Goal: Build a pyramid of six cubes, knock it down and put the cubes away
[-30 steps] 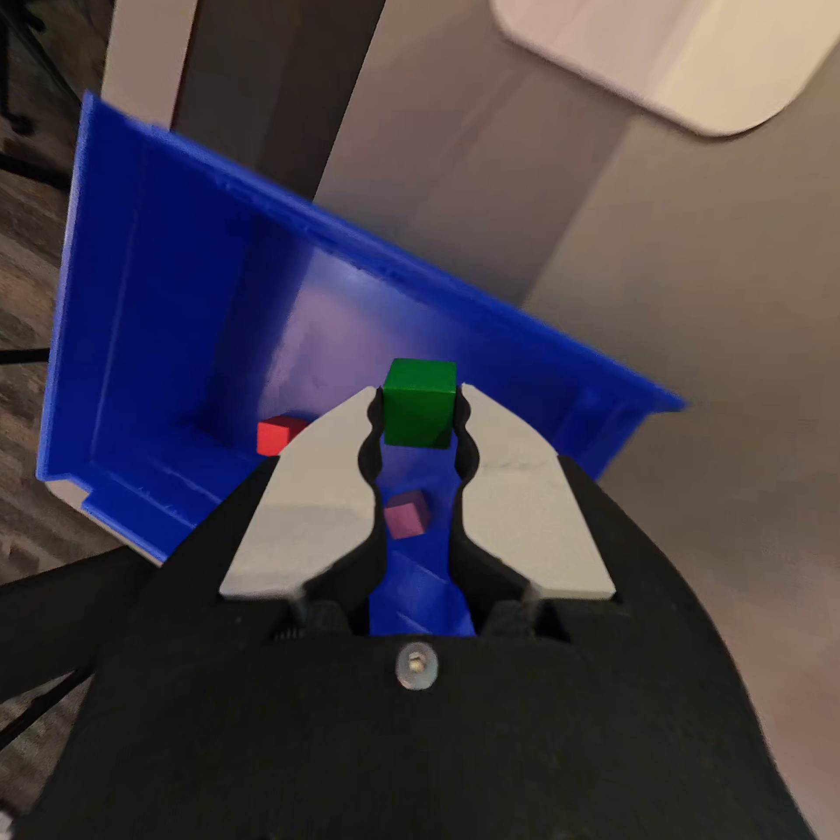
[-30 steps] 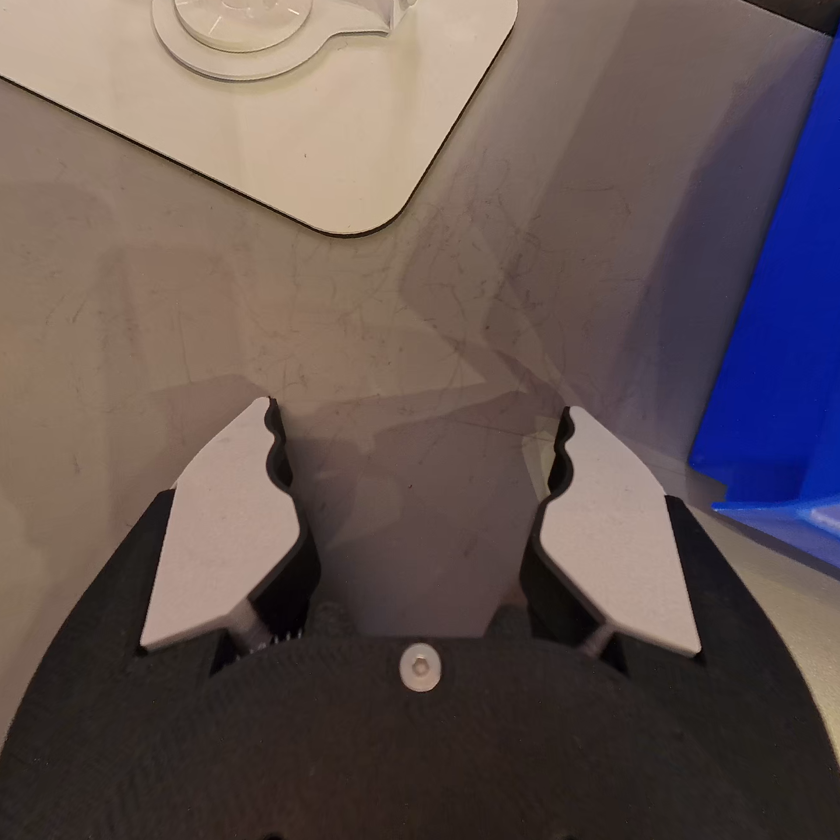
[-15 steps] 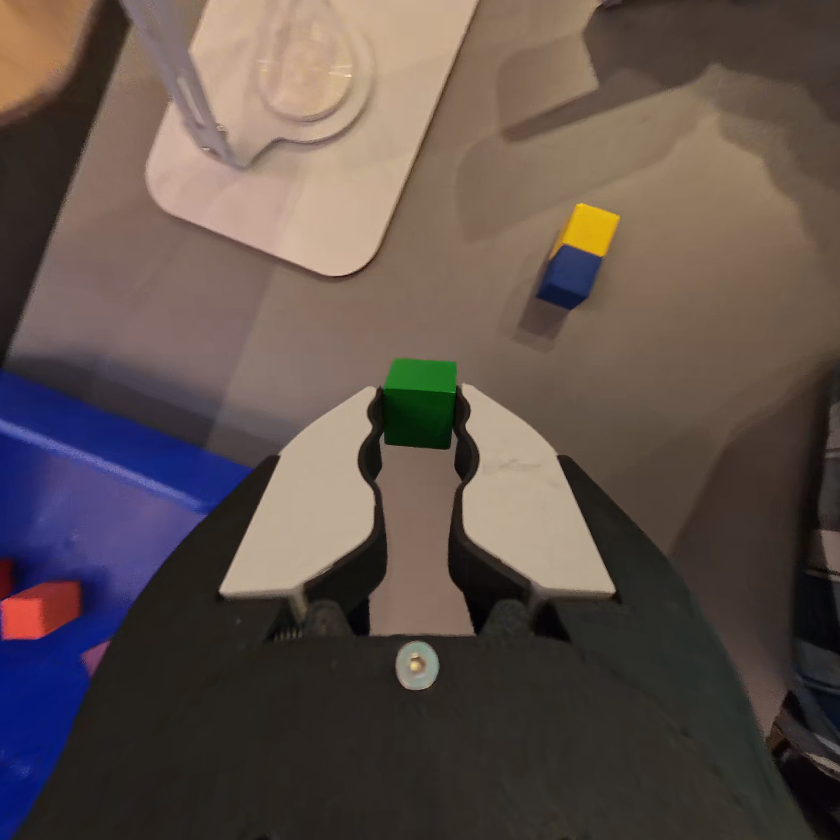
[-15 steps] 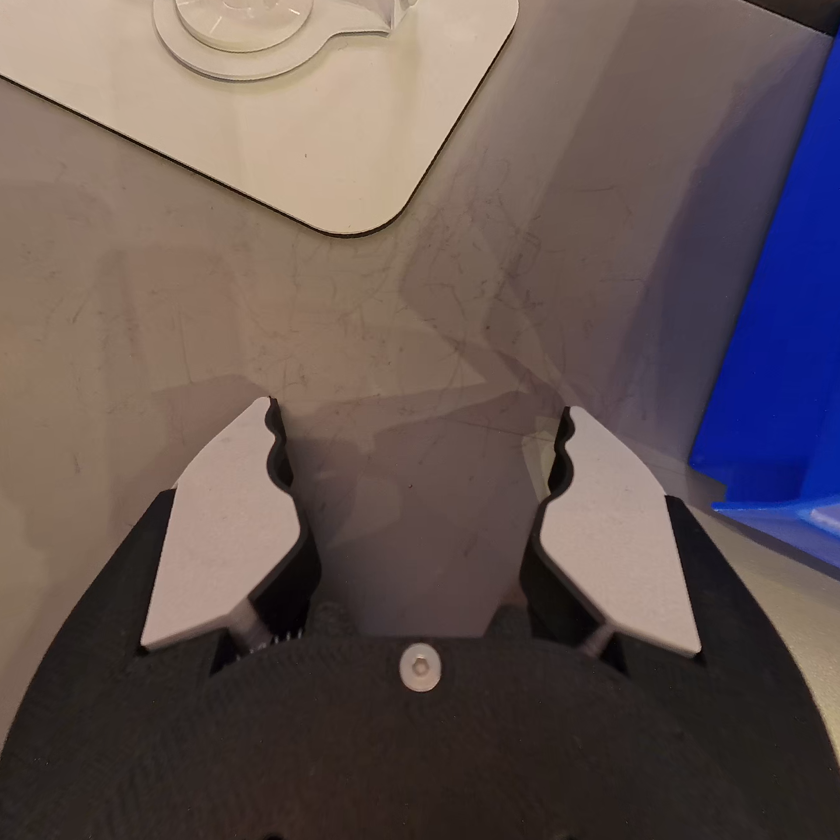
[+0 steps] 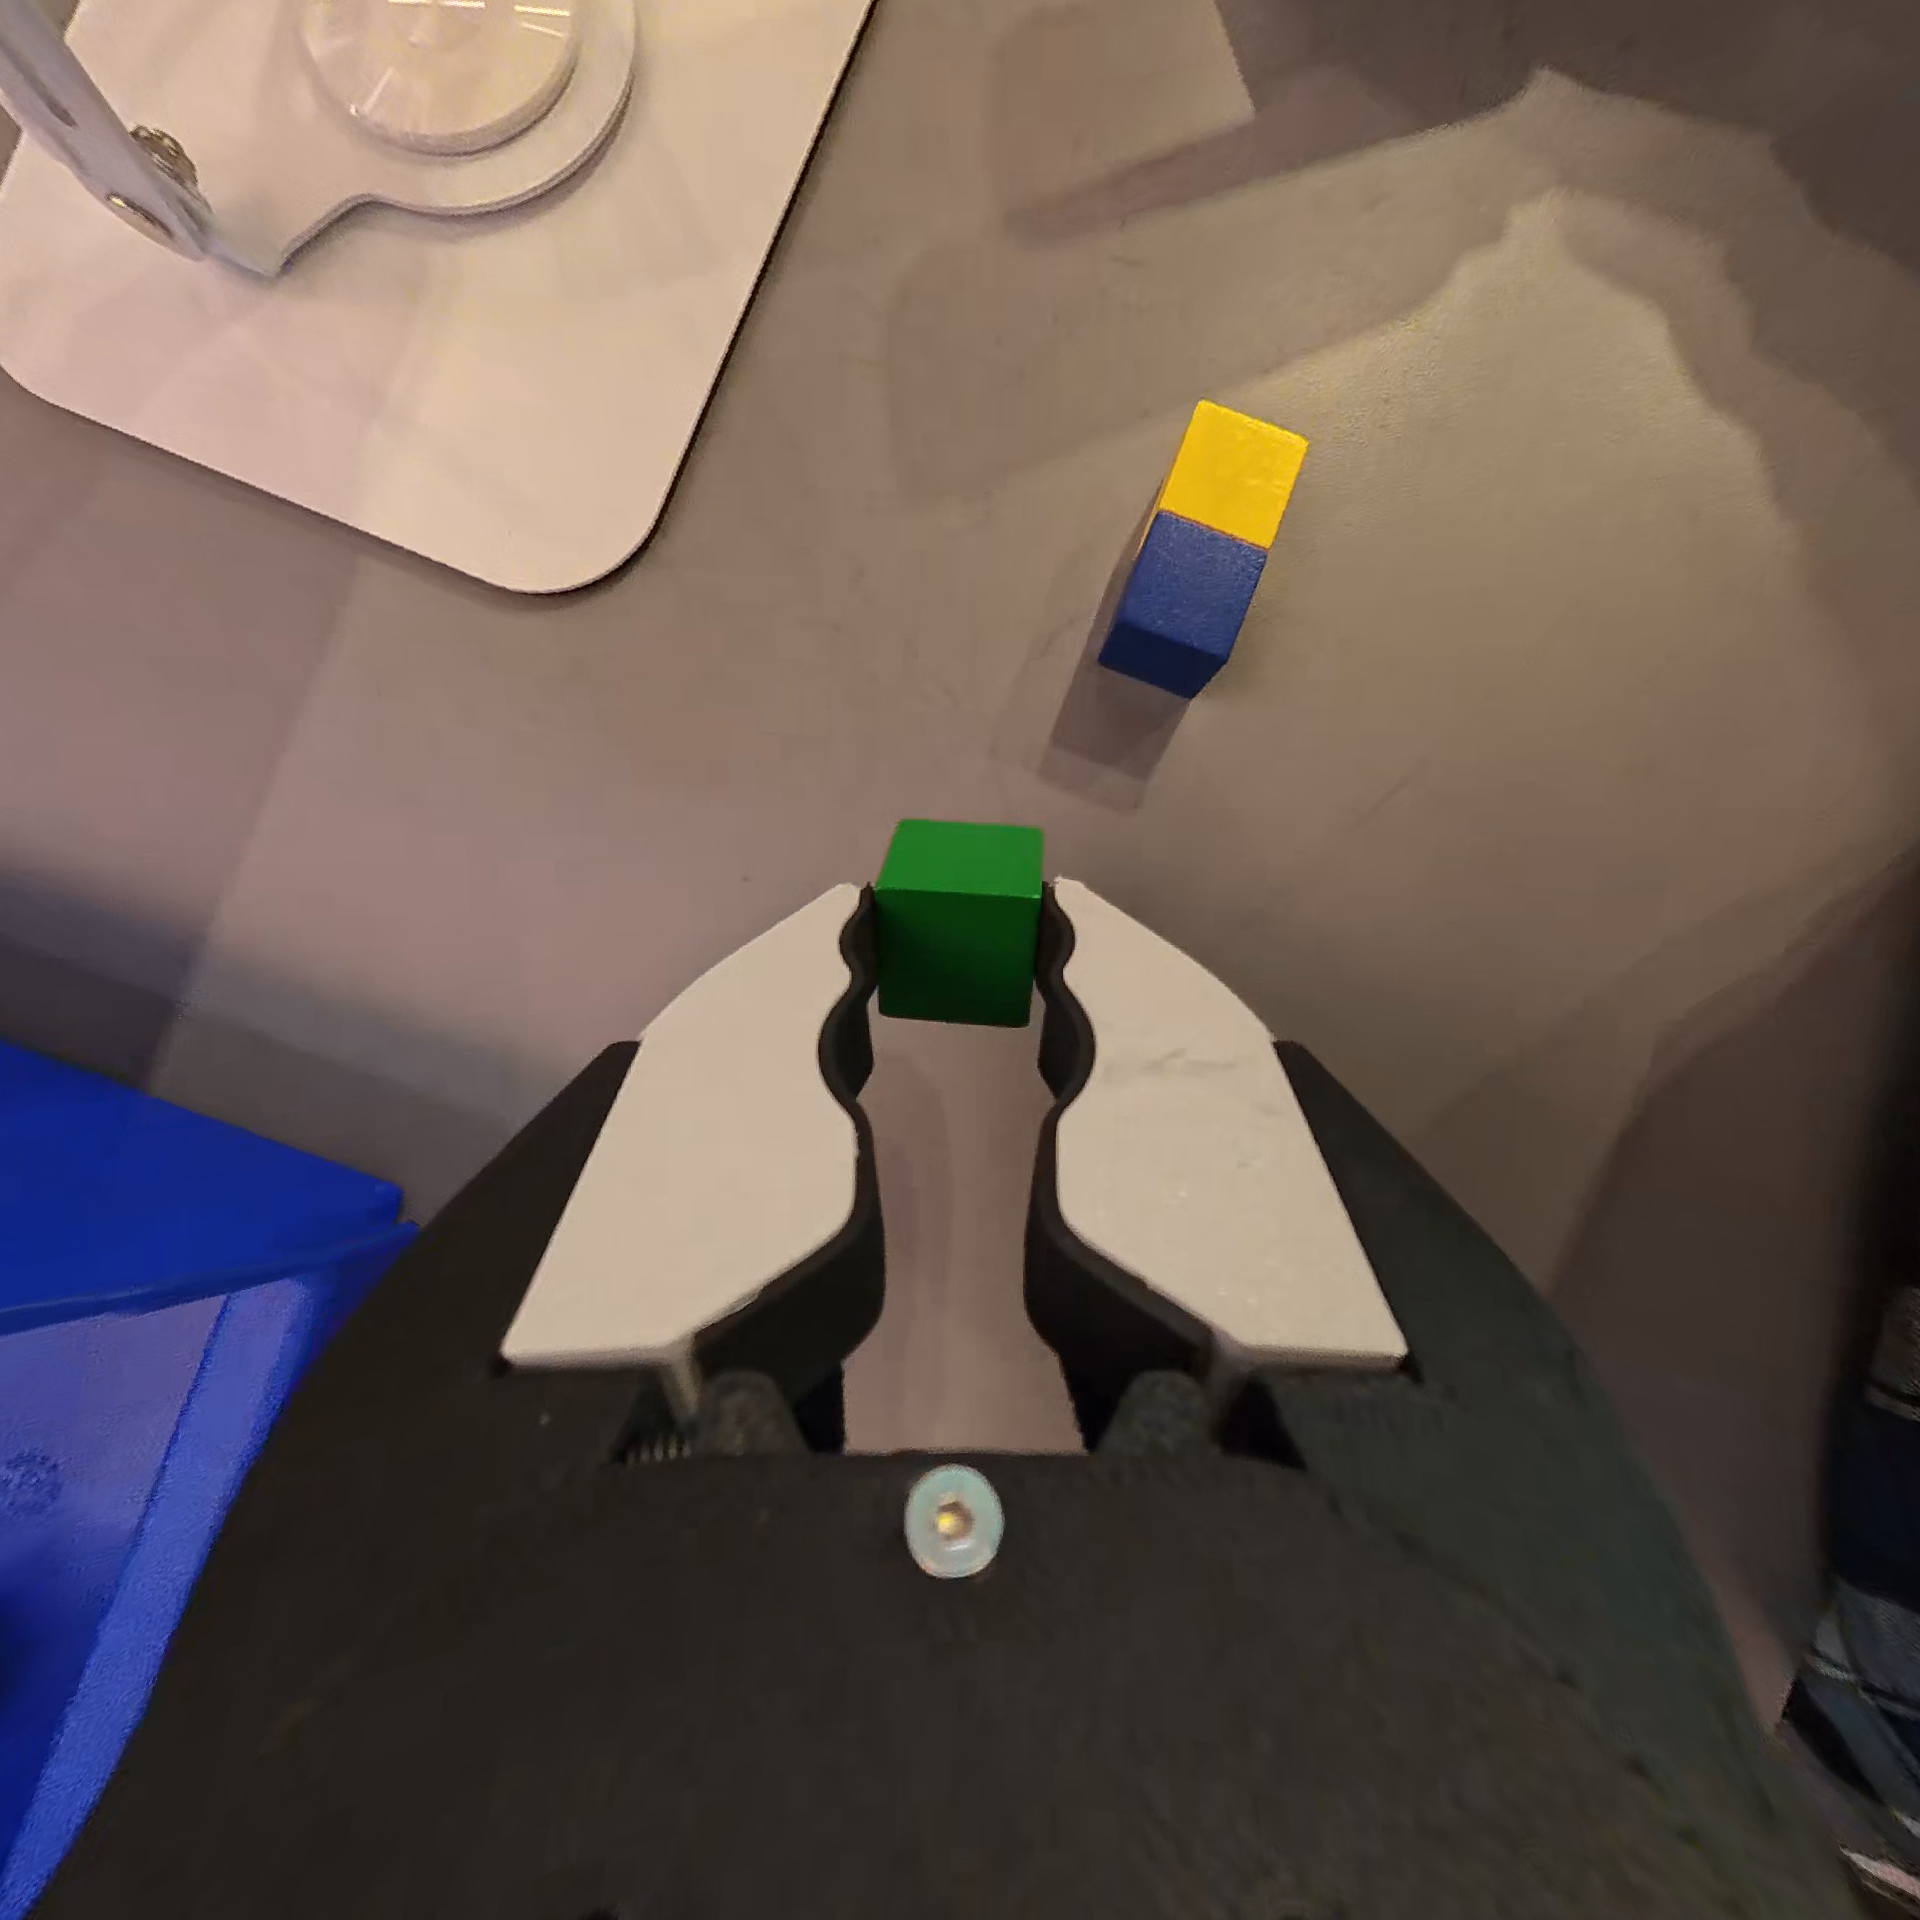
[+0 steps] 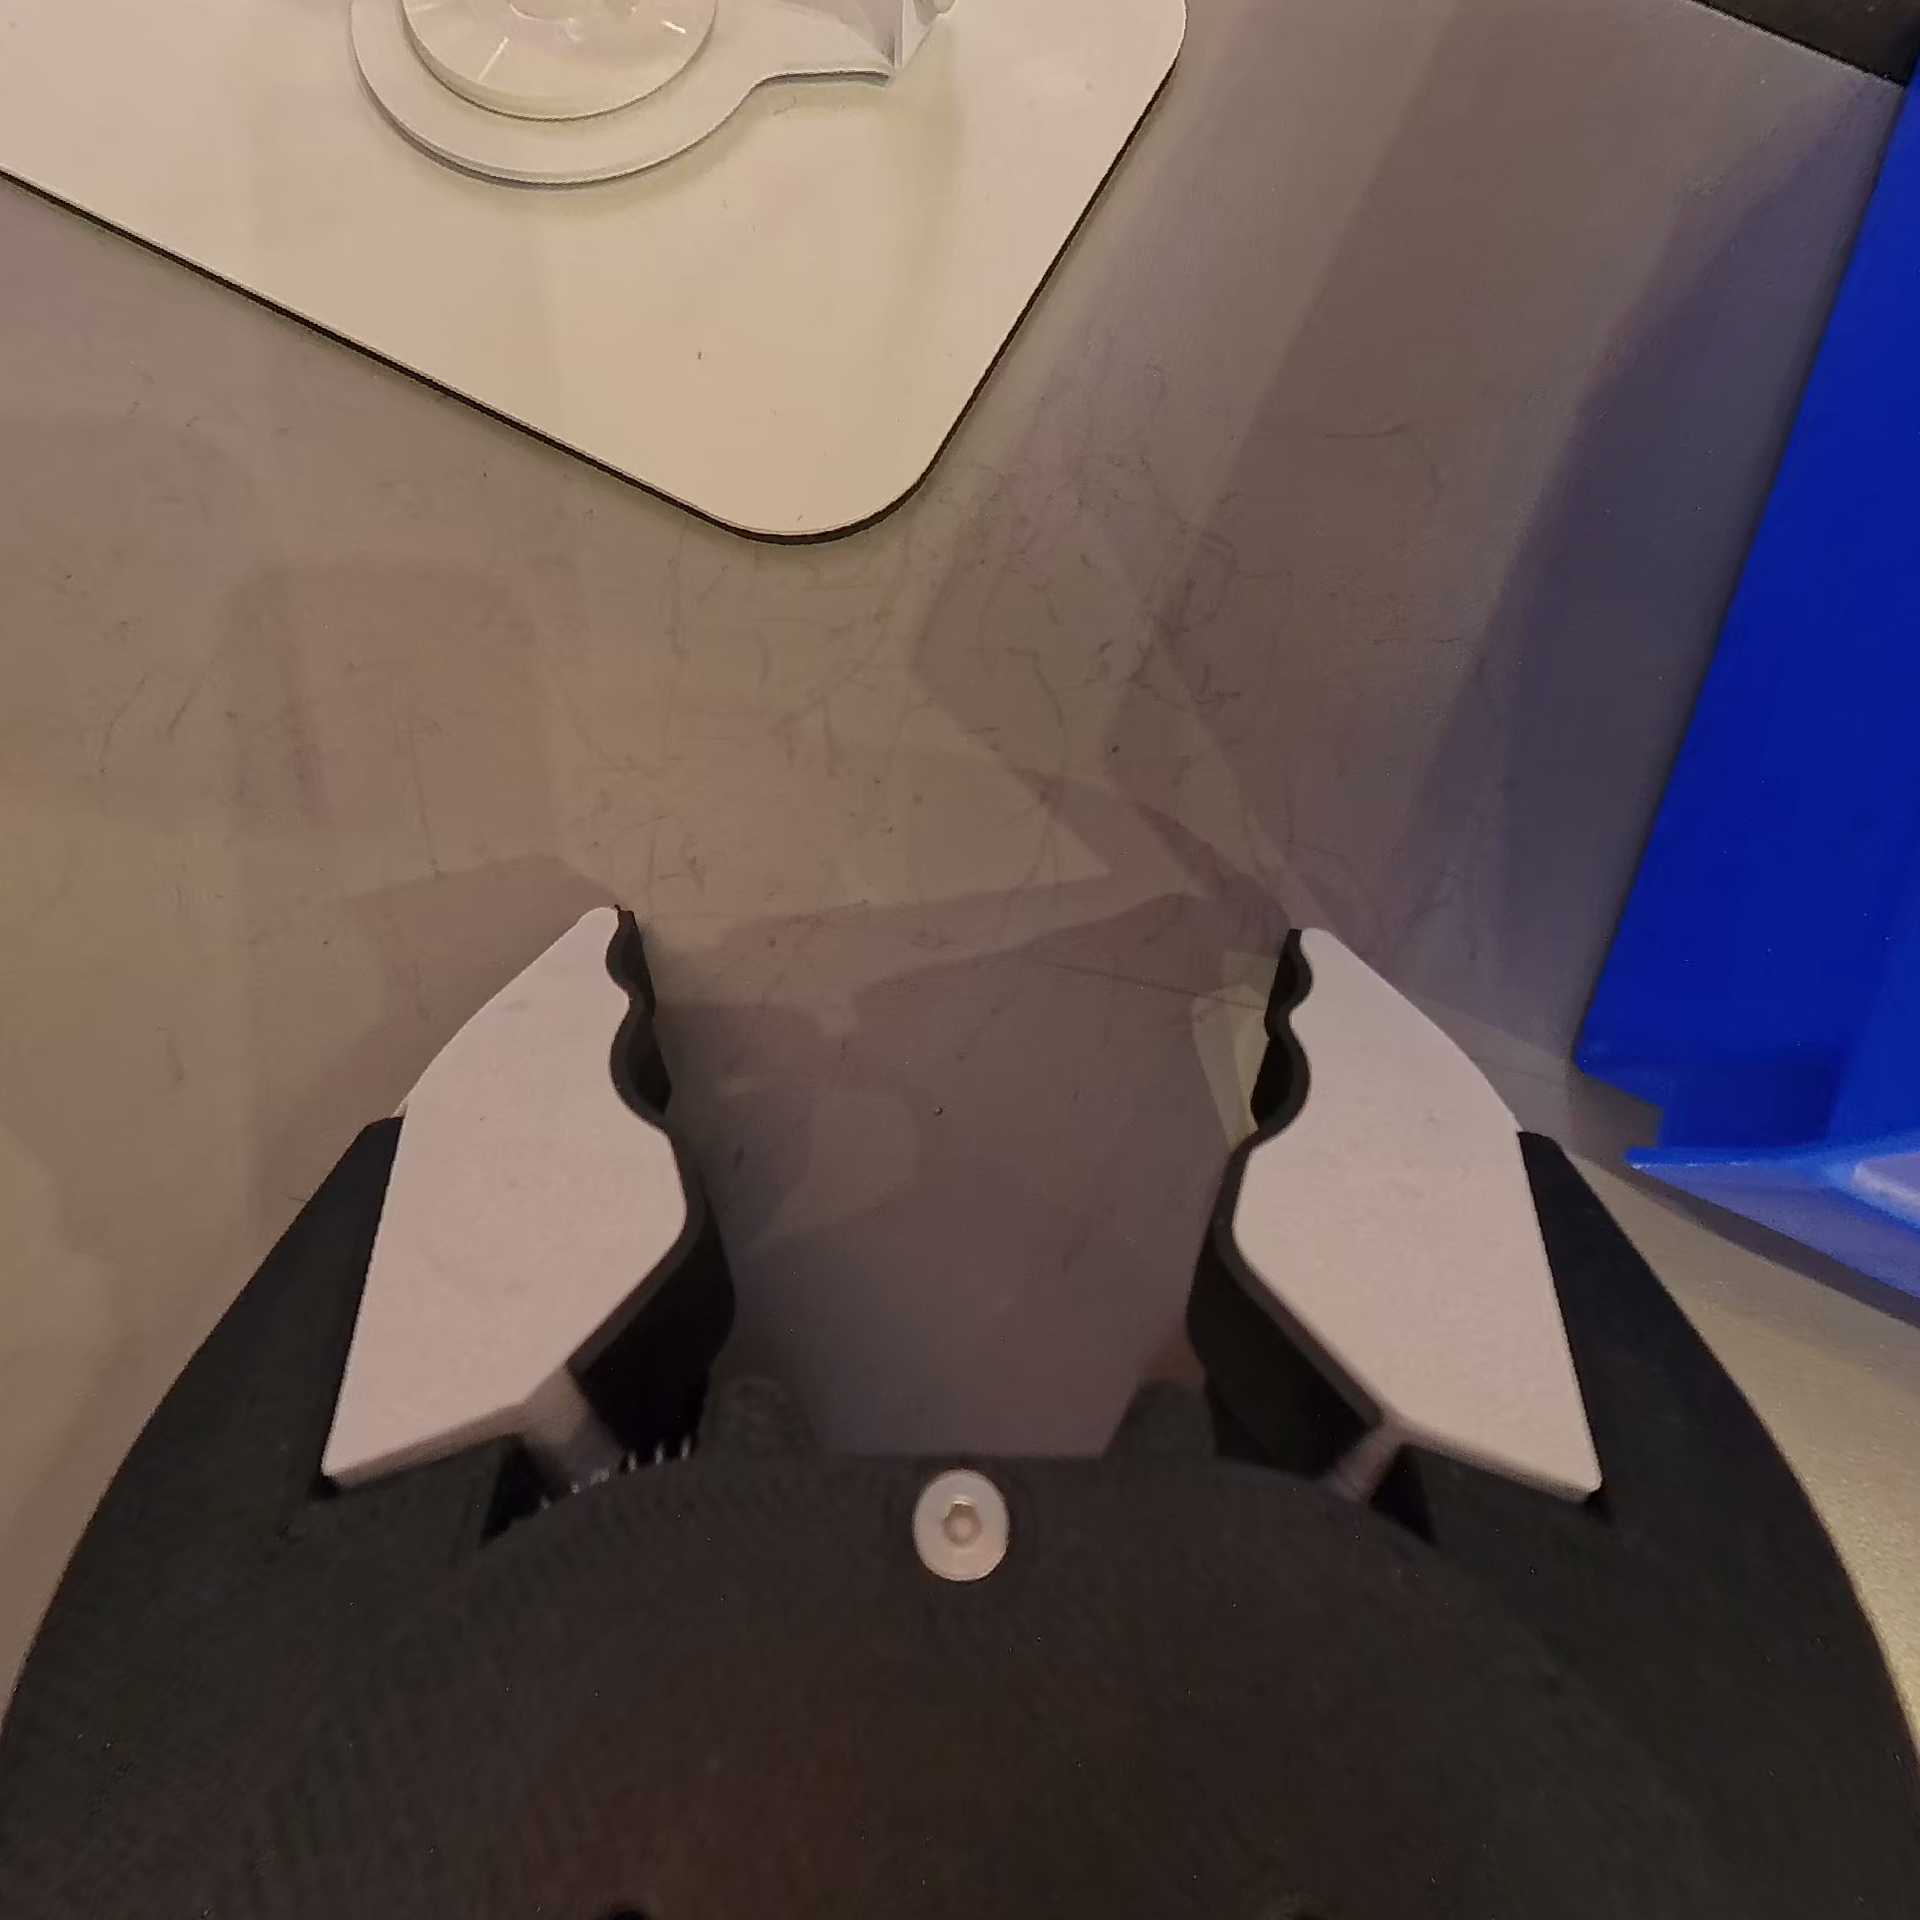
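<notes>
Here, nearest the left wrist camera, the left claw (image 5: 958, 925) is clenched on a green cube (image 5: 958, 920), both dark pads pressing its side faces, and carries it over the grey worktop (image 5: 623, 748). That surface is smooth and matt, marked with fine scratches in the right wrist view and crossed by soft shadows. At the lower left of the left view lies a corner of the blue bin (image 5: 156, 1247); its inside is blurred here and what it holds cannot be made out. Farther on, to the right, a blue cube (image 5: 1184, 613) sits on the worktop with a yellow cube (image 5: 1236, 473) touching its far side, the two in a line and well apart from the green one. Beyond, at the upper left, a white board (image 5: 436, 395) with rounded corners lies flat, bearing a clear round suction base (image 5: 457, 73). In the right wrist view the right claw (image 6: 956, 935) stands released, jaws wide over bare worktop, the bin's blue wall (image 6: 1766, 727) close on its right and the same white board ahead.
</notes>
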The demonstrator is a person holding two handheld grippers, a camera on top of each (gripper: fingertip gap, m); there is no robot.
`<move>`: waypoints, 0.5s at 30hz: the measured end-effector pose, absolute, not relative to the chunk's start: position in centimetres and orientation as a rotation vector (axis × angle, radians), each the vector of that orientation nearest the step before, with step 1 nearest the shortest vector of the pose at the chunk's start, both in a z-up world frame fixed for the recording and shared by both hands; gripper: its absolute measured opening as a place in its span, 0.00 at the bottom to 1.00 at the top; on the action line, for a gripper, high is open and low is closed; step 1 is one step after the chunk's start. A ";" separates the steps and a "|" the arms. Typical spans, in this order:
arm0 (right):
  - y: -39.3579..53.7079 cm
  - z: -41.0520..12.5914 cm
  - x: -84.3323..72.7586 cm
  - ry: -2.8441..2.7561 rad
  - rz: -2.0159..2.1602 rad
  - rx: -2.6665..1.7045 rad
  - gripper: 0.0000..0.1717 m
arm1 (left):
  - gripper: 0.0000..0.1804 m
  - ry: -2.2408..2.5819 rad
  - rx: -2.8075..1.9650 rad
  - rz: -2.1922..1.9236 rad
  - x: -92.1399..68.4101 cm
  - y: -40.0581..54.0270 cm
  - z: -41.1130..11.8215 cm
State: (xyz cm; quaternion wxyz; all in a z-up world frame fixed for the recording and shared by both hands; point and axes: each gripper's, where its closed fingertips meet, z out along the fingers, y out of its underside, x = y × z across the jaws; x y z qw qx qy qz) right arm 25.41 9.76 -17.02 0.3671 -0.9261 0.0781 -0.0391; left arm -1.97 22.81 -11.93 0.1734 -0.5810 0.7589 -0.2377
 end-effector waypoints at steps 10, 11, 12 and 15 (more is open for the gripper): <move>9.8 -17.0 25.4 0.201 -0.101 -2.379 0.66 | 0.15 2.168 -1.648 -0.708 -1.9 22.2 -13.2; 9.8 -17.0 25.4 0.201 -0.101 -2.379 0.66 | 0.15 2.173 -1.647 -0.707 -1.9 22.2 -13.3; 9.8 -17.0 25.4 0.201 -0.101 -2.379 0.66 | 0.15 2.177 -1.646 -0.708 -1.9 22.2 -13.4; 9.8 -17.0 25.4 0.202 -0.102 -2.379 0.66 | 0.15 2.186 -1.642 -0.710 -1.8 22.2 -13.6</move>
